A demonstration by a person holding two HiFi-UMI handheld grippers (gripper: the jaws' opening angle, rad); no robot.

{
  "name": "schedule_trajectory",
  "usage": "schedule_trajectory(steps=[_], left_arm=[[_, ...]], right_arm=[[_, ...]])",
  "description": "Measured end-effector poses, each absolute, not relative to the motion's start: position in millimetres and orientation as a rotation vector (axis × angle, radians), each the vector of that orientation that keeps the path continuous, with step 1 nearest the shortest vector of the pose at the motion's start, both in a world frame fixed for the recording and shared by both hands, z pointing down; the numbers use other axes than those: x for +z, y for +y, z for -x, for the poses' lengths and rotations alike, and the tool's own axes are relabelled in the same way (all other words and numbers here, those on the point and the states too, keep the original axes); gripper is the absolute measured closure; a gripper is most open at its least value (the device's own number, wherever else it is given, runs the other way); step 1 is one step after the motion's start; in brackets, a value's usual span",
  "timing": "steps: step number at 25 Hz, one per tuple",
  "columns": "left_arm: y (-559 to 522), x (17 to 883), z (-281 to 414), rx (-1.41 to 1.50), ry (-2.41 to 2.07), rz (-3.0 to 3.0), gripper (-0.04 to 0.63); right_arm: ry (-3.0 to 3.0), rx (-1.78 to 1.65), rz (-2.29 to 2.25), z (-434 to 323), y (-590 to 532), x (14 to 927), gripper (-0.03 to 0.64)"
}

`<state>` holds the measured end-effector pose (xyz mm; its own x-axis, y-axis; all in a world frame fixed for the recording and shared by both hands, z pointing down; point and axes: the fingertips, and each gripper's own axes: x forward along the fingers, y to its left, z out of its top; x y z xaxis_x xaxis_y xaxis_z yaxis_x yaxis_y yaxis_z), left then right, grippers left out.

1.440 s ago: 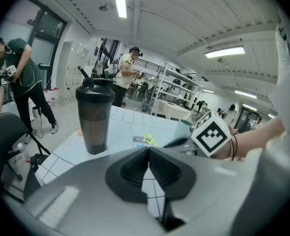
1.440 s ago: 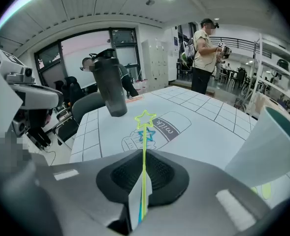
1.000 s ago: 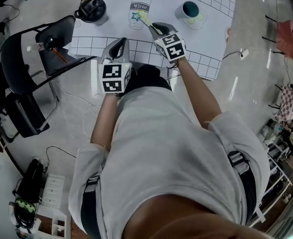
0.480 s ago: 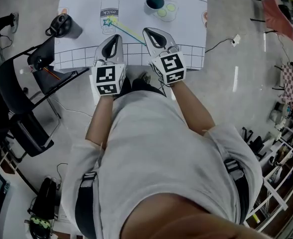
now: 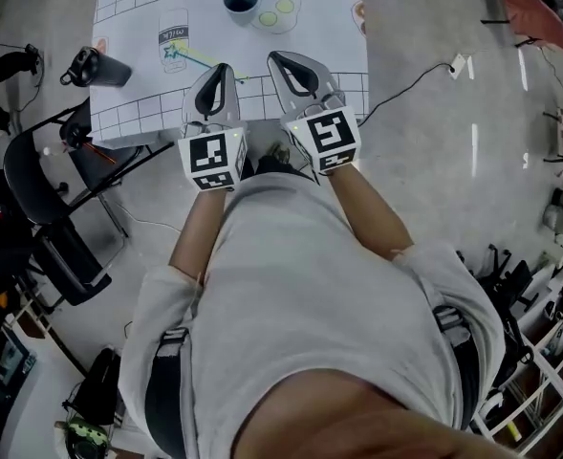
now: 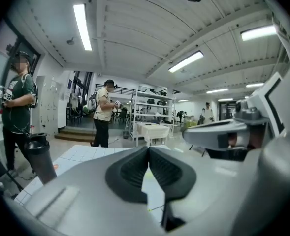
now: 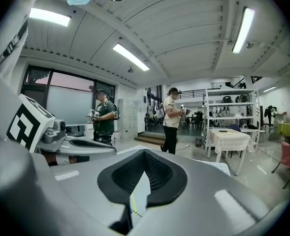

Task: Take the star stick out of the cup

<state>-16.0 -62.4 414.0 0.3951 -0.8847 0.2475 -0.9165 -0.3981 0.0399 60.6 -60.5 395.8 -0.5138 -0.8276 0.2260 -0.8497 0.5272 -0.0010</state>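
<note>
Milk cup (image 5: 174, 34) stands on the grid mat (image 5: 338, 27). Star stick (image 5: 197, 61) lies flat on the mat: star end against the cup's near side, shaft running diagonally right of the cup and toward the person. It looks out of the cup, so the task is likely done. Left gripper (image 5: 222, 68): jaws clenched, empty, tip right over the shaft, so it is the nearer one. Right gripper (image 5: 276, 57): jaws clenched, empty, just past the stick's tail, farther right of the cup.
</note>
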Motion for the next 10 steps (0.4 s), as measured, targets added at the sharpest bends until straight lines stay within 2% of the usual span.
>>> schedule_trajectory(steps=[10], left_arm=[[-23.1,420.4,-32.4,0.354,-1.631,-2.499,0.592]], right_arm=[[-2.605,0.224,-1.441,-103.2,-24.7,406.7,0.618]])
